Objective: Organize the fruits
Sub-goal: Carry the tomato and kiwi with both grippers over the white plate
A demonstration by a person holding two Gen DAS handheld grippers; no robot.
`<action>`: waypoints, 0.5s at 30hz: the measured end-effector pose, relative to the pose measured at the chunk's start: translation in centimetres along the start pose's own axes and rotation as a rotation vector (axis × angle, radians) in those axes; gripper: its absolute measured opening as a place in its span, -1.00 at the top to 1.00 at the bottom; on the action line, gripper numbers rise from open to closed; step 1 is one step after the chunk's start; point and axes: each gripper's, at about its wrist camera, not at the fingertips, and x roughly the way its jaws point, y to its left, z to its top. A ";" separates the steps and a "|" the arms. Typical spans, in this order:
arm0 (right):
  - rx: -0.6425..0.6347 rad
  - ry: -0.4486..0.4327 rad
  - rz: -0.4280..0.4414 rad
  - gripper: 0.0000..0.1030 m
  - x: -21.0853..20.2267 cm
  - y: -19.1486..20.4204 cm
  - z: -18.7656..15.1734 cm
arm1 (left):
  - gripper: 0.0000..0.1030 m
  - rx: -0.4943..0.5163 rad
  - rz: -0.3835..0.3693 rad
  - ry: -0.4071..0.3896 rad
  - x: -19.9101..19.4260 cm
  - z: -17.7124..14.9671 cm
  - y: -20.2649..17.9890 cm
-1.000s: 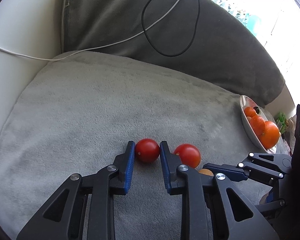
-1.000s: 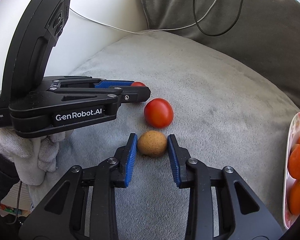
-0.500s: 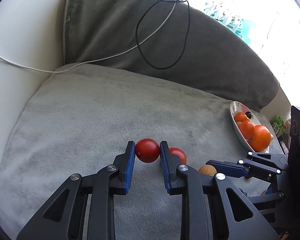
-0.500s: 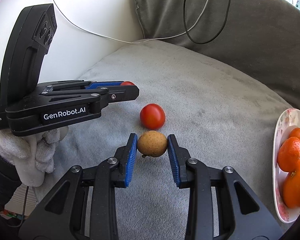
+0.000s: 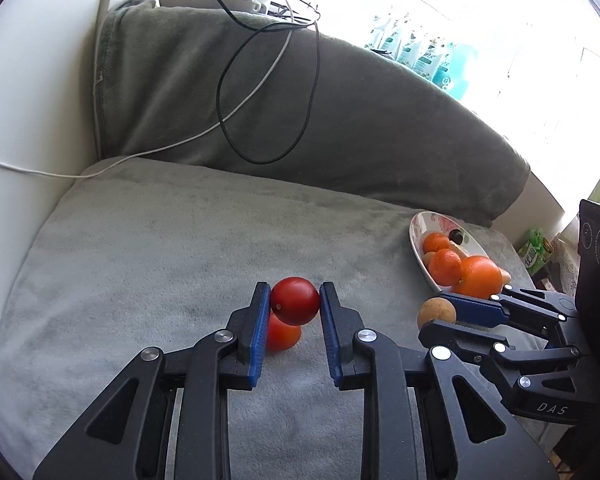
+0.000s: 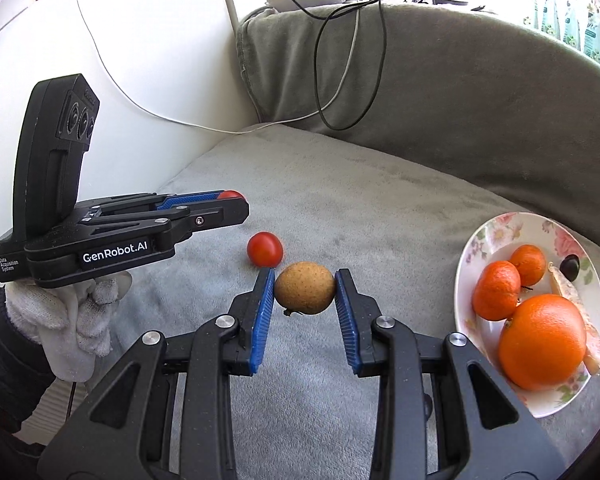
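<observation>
"GenRobot.AI" on the left tongs [image 6: 236, 204]; "DAS" on the right tongs [image 5: 440, 312].

Black plastic grippers [image 6: 305, 292] with blue ribbed pads [image 6: 263, 312], silver screws, white "GenRobot.AI" lettering; white knit glove [image 6: 74, 316], dark sleeve [image 6: 8, 364].

A smooth red tomato [image 5: 295, 301] is pinched between two blue pads, lifted clear of the grey cushion [image 5: 160, 248]. A second red tomato [image 6: 265, 249] lies loose on the cushion below it. A round, speckled brown fruit [image 6: 305, 288] with a small dark stem end is clamped between another pair of blue pads, also off the cushion. To the right, a flowered plate [image 6: 496, 232] holds a large orange [image 6: 542, 341], two small mandarins [image 6: 496, 290], peeled segments and one dark grape [image 6: 570, 265].
</observation>
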 end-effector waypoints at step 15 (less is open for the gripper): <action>0.125 -0.088 -0.135 0.37 -5.6 -8.4 -0.1 | 0.55 0.055 -0.098 0.007 2.2 1.5 -5.7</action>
